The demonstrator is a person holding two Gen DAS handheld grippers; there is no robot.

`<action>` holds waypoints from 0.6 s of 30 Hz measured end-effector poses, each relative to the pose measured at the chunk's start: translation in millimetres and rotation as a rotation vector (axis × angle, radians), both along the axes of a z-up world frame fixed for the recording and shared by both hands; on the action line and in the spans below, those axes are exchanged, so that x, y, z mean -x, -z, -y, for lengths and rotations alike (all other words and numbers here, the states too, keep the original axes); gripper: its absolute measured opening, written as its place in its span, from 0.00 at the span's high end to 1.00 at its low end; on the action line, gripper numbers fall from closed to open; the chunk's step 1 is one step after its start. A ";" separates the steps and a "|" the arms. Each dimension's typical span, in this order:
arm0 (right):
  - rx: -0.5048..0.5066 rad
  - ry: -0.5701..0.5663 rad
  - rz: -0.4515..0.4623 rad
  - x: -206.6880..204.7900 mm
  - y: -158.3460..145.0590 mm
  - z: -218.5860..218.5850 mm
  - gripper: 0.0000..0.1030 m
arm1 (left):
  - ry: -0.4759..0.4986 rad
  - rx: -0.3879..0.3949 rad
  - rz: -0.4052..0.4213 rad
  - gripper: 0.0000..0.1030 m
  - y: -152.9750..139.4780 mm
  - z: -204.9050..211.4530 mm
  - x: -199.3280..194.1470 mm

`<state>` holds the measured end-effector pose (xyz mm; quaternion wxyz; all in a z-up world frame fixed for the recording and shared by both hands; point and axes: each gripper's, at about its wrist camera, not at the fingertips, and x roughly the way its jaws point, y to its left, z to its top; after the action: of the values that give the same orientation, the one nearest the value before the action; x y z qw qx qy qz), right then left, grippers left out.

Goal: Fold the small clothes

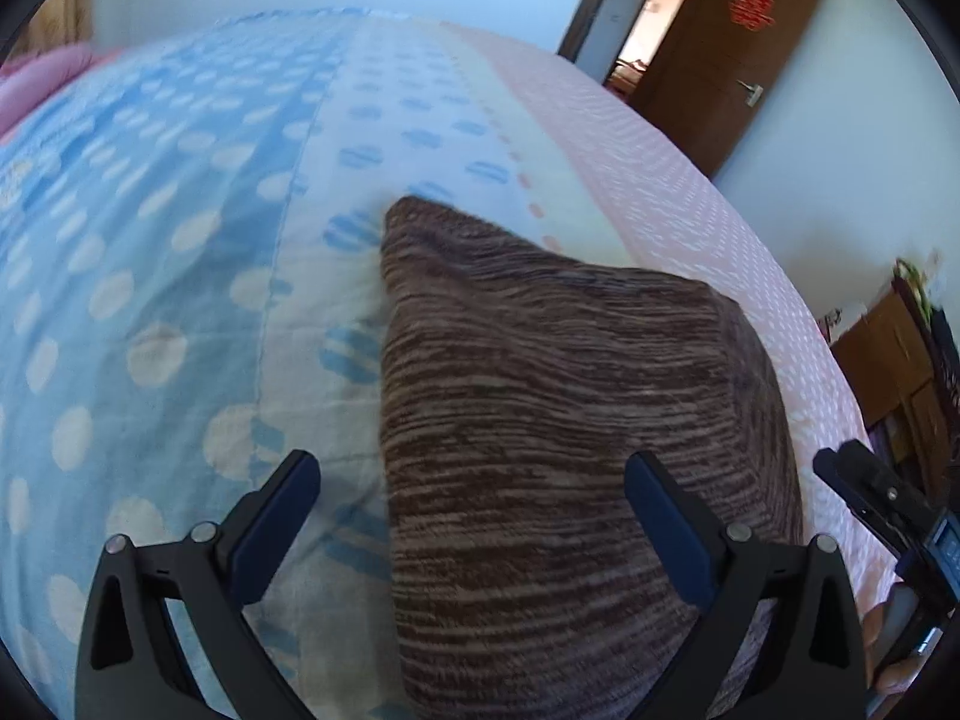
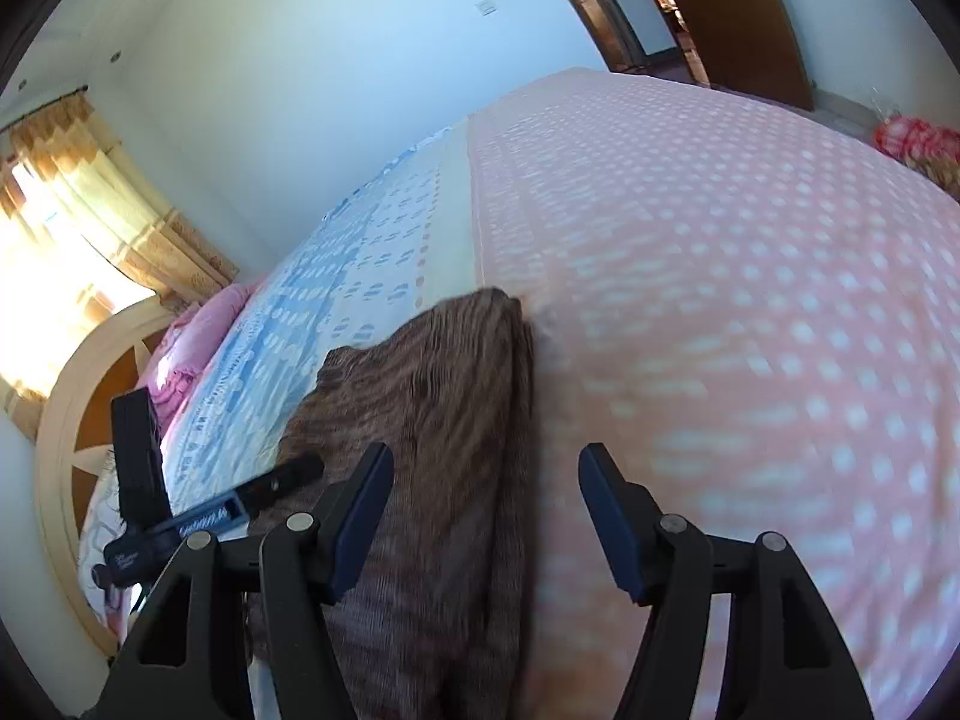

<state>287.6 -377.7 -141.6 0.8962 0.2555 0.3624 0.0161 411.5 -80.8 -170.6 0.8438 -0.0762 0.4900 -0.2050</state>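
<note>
The brown striped garment (image 1: 558,420) lies already doubled on the bed (image 1: 180,240), across the seam between blue and pink covers. Both the left tongs (image 1: 474,516) and right tongs (image 2: 486,510) hang wide open, empty. Probably another fold remains, which calls for gripping an edge, though blur hides the layers.

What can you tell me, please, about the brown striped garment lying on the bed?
The brown garment is a knit-looking cloth with fine brown and pale streaks, already folded into a compact, roughly wedge-shaped stack with layered edges. It lies flat on the bedspread, across the seam between its blue dotted and pink panels. Both grippers are open, one at each side; neither visibly grips it.
</note>
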 end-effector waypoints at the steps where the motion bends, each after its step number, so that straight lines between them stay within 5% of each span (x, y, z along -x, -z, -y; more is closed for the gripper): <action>1: 0.014 -0.012 -0.014 -12.7 2.3 -0.9 0.37 | -0.009 0.017 0.003 0.00 1.3 -2.1 -1.3; 6: 0.034 -0.060 -0.091 -49.8 32.2 -10.8 0.36 | 0.019 0.007 0.028 0.00 4.6 -1.3 -3.2; 11: 0.109 -0.141 -0.051 -51.1 34.1 -23.8 0.36 | 0.040 -0.010 0.025 0.00 8.2 2.1 -5.2; 18: -0.007 -0.183 -0.060 -79.0 40.9 -5.7 0.35 | 0.032 0.245 -0.119 0.00 4.6 -25.5 -37.0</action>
<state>366.5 -371.9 -182.5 0.8789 0.2249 0.4107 0.0917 448.5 -55.3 -175.2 0.7942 -0.1828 0.5116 -0.2720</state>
